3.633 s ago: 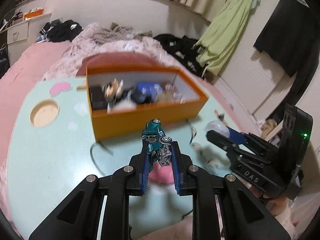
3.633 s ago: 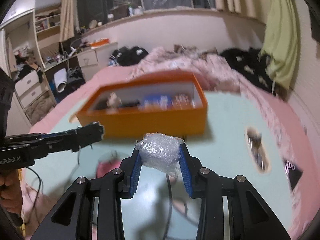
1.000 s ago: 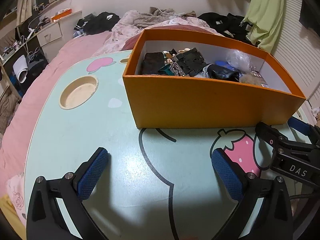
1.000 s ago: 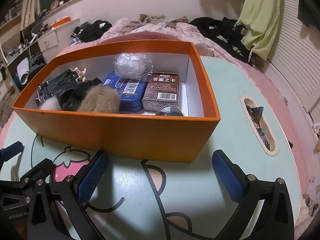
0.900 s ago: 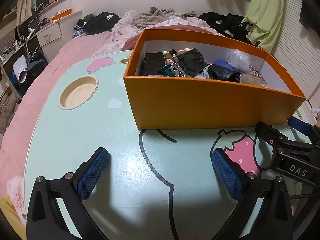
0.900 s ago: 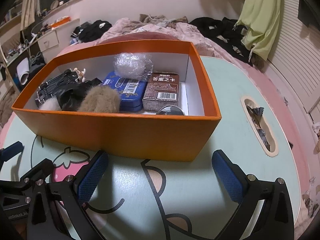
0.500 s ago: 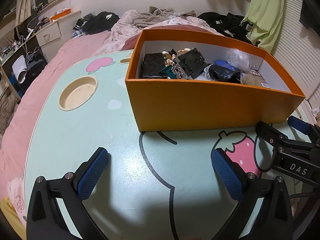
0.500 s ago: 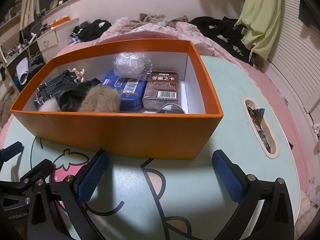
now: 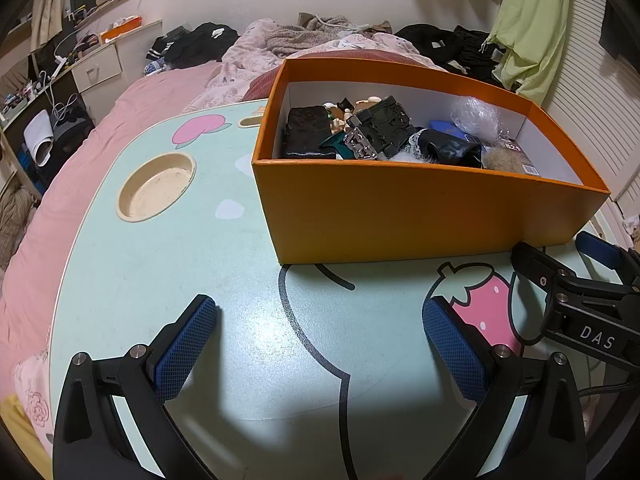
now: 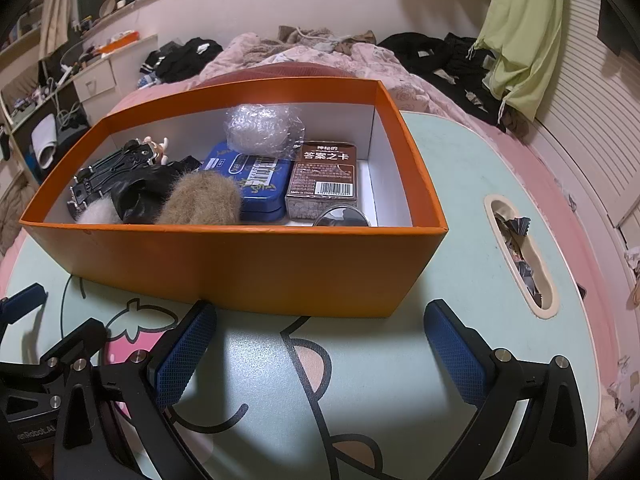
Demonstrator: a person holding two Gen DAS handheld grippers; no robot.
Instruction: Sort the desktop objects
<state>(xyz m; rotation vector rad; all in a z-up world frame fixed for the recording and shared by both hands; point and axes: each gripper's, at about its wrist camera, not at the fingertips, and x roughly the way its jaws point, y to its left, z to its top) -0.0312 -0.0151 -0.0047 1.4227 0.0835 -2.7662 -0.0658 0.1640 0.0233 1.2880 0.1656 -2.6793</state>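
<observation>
Behind everything lies a pink bed (image 9: 132, 104) heaped with clothes; on it stands one pale green table (image 9: 160, 264) printed with a cartoon and a pink strawberry; one orange box (image 9: 400, 208) sits on the table just ahead of both grippers.

Two grippers show, each with jaws spread wide and nothing between the blue pads; the left gripper (image 9: 320, 344) hangs low over the table with the box ahead and to its right; the right gripper (image 10: 320, 348) has the box straight ahead, its near wall close to the left pad (image 10: 184, 356).

Inside the box the right view counts one blue tin (image 10: 256, 178), one brown card box (image 10: 326, 180), one ball of clear wrap (image 10: 260, 128) resting on the tin's far end, one brown fur ball (image 10: 200, 200), one white fur ball (image 10: 94, 212) and one round lens (image 10: 340, 217) at the near wall.

Only the left view shows the round cup hollow (image 9: 156, 188) ahead to the left and one flat black pouch (image 9: 306, 136) in the box's far corner; only the right view shows the long slot (image 10: 520, 256) ahead to the right, stuffed with scraps.
</observation>
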